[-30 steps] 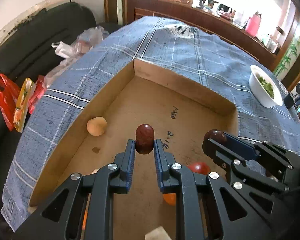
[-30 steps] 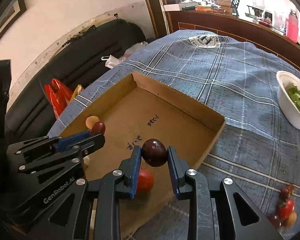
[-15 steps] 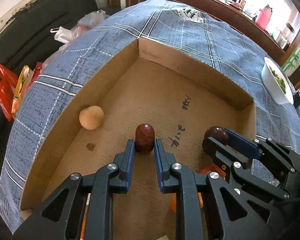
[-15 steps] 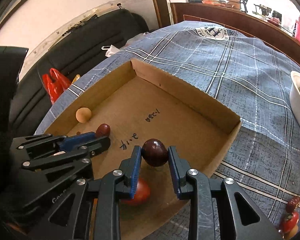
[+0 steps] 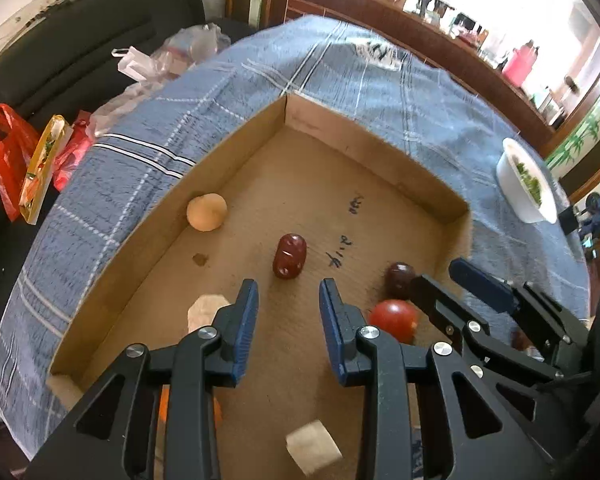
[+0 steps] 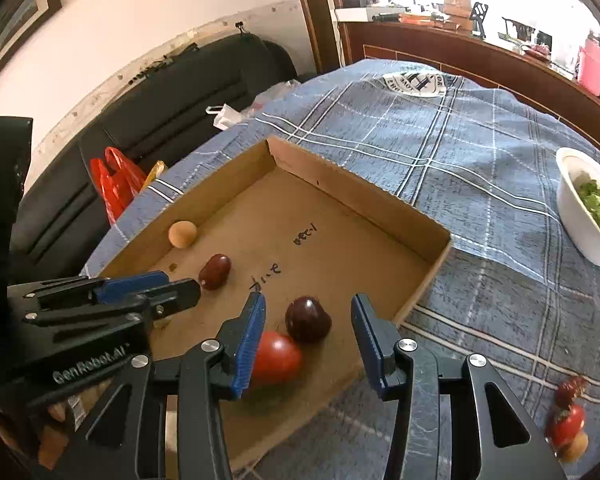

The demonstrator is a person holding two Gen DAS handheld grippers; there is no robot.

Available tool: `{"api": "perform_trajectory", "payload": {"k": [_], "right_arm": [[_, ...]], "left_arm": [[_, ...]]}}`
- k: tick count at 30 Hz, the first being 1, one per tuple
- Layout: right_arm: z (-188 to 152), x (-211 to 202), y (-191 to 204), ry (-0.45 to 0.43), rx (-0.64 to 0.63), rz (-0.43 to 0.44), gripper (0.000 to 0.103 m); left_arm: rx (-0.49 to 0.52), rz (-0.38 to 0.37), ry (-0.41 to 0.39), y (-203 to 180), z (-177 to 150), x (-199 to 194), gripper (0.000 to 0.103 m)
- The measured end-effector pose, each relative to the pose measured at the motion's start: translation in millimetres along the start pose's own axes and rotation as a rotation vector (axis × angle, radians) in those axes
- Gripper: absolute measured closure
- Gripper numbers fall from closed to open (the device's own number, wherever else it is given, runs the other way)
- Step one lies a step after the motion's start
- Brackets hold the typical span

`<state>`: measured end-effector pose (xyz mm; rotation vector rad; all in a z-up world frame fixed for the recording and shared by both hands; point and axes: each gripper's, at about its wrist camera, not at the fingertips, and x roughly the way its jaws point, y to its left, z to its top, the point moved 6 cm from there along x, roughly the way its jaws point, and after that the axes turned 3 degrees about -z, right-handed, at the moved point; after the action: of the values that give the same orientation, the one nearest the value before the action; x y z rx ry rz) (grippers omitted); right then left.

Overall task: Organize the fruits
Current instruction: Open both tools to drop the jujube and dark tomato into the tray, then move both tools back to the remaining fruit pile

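So both grippers are over the cardboard box (image 5: 236, 160) right now, pointing down into it, and both have let go of their fruit. The left gripper (image 5: 288, 294) has its jaws opening, and the reddish-brown date (image 5: 289, 255) lies on the box floor just ahead of the fingertips, touching neither pad. Further ahead and to its left, a pale round fruit (image 5: 206, 212) sits against the box wall.

The right gripper (image 6: 307, 320) is the same story: jaws opening, and the dark cherry-like fruit (image 6: 308, 319) sits on the cardboard between the two blue pads with a gap on each side, so it's released, not grasped. A red tomato (image 6: 276, 358) is right behind it, touching or nearly touching it, partly hidden by the left-hand finger of that gripper.

There are a couple of pale chunks (image 5: 314, 448) on the box floor under the left gripper, honestly can't tell what they are. Off to the right gripper's right, outside the box on the blue checked cloth (image 6: 480, 160), a few small fruits (image 6: 568, 420) sit in a cluster, and a white bowl (image 6: 572, 208) of greens is farther ahead.
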<state>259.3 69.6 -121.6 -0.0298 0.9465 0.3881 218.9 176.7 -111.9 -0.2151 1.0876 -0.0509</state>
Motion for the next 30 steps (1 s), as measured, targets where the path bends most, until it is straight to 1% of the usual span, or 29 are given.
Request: {"api": "perform_trajectory", "payload": {"k": [5, 7, 21, 30], "right_arm": [[-12, -30, -4, -0.045, 0.038, 0.009, 0.057], [-21, -44, -9, -0.06, 0.064, 0.017, 0.057], [-80, -107, -56, -0.089, 0.183, -0.042, 0.057], [-113, -131, -86, -0.094, 0.244, -0.084, 0.057]], "left_arm": [[0.008, 0.038, -0.074, -9, -11, -25, 0.074], [0.023, 0.045, -0.086, -13, -15, -29, 0.074], [0.114, -0.012, -0.089, -67, -51, -48, 0.074], [0.172, -0.041, -0.075, -101, -71, -55, 0.074]]}}
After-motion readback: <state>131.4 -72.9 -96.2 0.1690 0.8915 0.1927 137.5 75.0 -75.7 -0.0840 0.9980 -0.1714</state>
